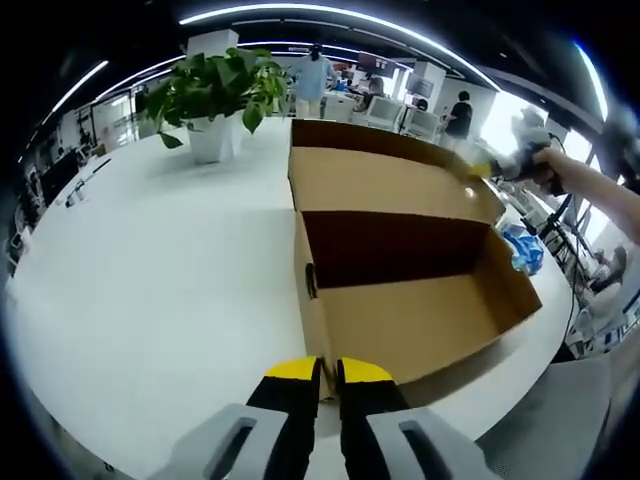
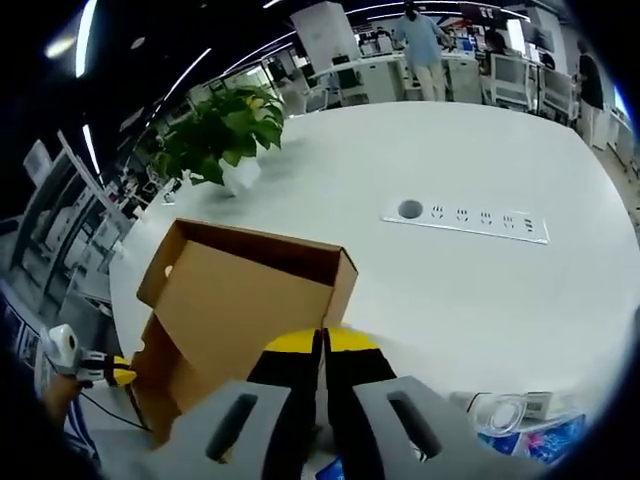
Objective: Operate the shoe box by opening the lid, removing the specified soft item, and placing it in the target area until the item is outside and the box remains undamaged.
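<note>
The cardboard shoe box (image 1: 400, 320) stands open on the white table (image 1: 150, 280), its lid (image 1: 385, 185) folded back flat. Its inside shows bare brown floor. My left gripper (image 1: 329, 372) is shut on the box's near wall at the corner; in the right gripper view it (image 2: 120, 375) sits at the box's low corner. My right gripper (image 2: 322, 342) is shut on the edge of the lid (image 2: 230, 300); in the left gripper view it (image 1: 490, 168) shows at the lid's right side, held by a hand. A blue and white soft packet (image 2: 530, 440) lies on the table beside the box.
A leafy plant in a white pot (image 1: 215, 100) stands beyond the lid. A socket strip (image 2: 465, 220) is set into the table (image 2: 450, 300). A clear plastic wrapper (image 2: 510, 410) lies by the packet. The table edge (image 1: 520, 360) runs close to the box's right side. People stand far behind.
</note>
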{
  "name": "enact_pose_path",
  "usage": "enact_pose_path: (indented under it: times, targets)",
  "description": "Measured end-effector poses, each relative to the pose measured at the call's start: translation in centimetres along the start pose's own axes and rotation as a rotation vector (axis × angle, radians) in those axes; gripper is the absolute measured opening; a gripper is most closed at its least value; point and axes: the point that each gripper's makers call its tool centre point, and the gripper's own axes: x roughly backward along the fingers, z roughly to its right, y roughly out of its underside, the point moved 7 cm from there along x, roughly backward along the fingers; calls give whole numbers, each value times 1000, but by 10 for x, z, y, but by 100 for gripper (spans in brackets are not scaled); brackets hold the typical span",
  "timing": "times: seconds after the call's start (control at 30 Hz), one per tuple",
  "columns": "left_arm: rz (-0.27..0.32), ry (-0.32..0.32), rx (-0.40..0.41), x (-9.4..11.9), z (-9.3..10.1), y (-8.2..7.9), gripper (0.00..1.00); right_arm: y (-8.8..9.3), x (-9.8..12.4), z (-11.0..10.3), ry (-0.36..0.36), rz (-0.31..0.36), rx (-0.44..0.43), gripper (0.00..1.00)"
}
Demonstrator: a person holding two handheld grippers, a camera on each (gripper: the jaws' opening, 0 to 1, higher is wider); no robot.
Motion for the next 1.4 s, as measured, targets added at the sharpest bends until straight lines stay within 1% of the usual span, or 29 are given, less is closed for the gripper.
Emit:
enact_pose_path:
  times: [0.4,0.8,1.1,1.4]
  targets:
    - [3,-2,-1,0,0,0,6,-4,19,-13,-21,48,54,0]
    - [12,0,-2,1,0,1,6,1,39,-26,-20,94,102,0]
    - [18,3,4,1,-1,1,6,10,57,-38,-11,136,143,0]
    - [27,3,1,1,0,2,6,24,73,-47,-11,167,176,0]
